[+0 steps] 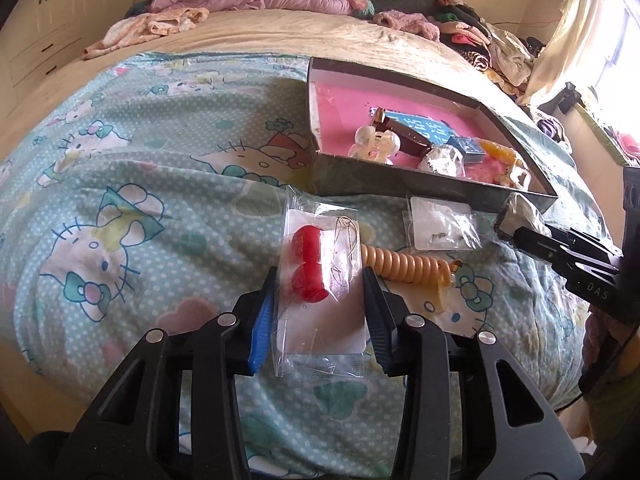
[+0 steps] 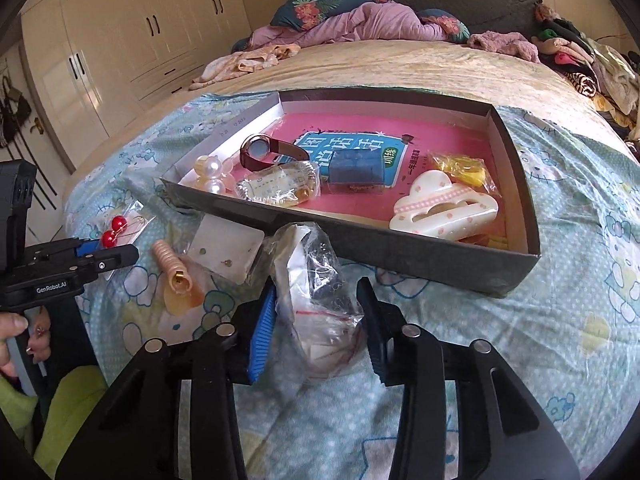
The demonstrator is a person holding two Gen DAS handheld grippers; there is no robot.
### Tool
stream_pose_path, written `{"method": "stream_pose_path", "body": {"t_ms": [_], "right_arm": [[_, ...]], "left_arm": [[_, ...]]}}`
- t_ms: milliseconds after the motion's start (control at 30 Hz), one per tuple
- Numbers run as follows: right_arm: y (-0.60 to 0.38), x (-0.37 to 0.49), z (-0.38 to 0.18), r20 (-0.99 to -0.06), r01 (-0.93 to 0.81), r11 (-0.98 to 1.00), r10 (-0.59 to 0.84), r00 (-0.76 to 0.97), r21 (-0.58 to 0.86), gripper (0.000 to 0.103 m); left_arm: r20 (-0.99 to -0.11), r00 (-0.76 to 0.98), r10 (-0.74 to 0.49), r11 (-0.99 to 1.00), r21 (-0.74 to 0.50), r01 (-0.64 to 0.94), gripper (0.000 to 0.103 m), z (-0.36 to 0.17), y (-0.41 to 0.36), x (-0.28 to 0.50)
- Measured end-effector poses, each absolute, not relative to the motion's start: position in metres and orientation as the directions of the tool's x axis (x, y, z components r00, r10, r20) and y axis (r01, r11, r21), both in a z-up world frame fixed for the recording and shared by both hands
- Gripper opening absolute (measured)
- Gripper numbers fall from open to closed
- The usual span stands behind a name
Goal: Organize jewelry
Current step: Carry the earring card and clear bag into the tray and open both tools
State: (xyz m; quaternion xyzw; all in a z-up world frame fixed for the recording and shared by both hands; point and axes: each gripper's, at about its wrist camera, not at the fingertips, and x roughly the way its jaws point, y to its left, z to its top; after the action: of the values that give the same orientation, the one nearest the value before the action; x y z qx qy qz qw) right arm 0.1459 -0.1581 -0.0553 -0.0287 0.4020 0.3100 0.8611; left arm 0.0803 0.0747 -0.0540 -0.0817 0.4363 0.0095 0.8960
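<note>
A dark shallow box with a pink bottom lies on the bed, also in the left wrist view. It holds a watch, pearl clips, a blue case, a white cloud clip and several packets. My left gripper is open around a clear packet of red bead earrings lying on the sheet. My right gripper is shut on a crumpled clear bag in front of the box. The right gripper also shows in the left wrist view.
A peach spiral hair tie and a small earring card in plastic lie on the Hello Kitty sheet between the grippers. Clothes are piled at the bed's far side. Wardrobes stand to the left.
</note>
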Motion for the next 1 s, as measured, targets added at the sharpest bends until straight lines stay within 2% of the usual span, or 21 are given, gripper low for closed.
{"method": "stream_pose_path", "body": {"t_ms": [200, 1000], "right_arm": [[-0.163, 0.134, -0.038, -0.692, -0.572, 0.797, 0.525, 0.496, 0.194, 0.031], [-0.181, 0.117, 0.015, -0.59, -0.616, 0.77, 0.578, 0.564, 0.165, 0.03]], "left_arm": [[-0.764, 0.643, -0.054, 0.99, -0.126, -0.066, 0.032, -0.039, 0.068, 0.074], [-0.681, 0.73, -0.053, 0.995, -0.097, -0.018, 0.032, 0.011, 0.039, 0.067]]}}
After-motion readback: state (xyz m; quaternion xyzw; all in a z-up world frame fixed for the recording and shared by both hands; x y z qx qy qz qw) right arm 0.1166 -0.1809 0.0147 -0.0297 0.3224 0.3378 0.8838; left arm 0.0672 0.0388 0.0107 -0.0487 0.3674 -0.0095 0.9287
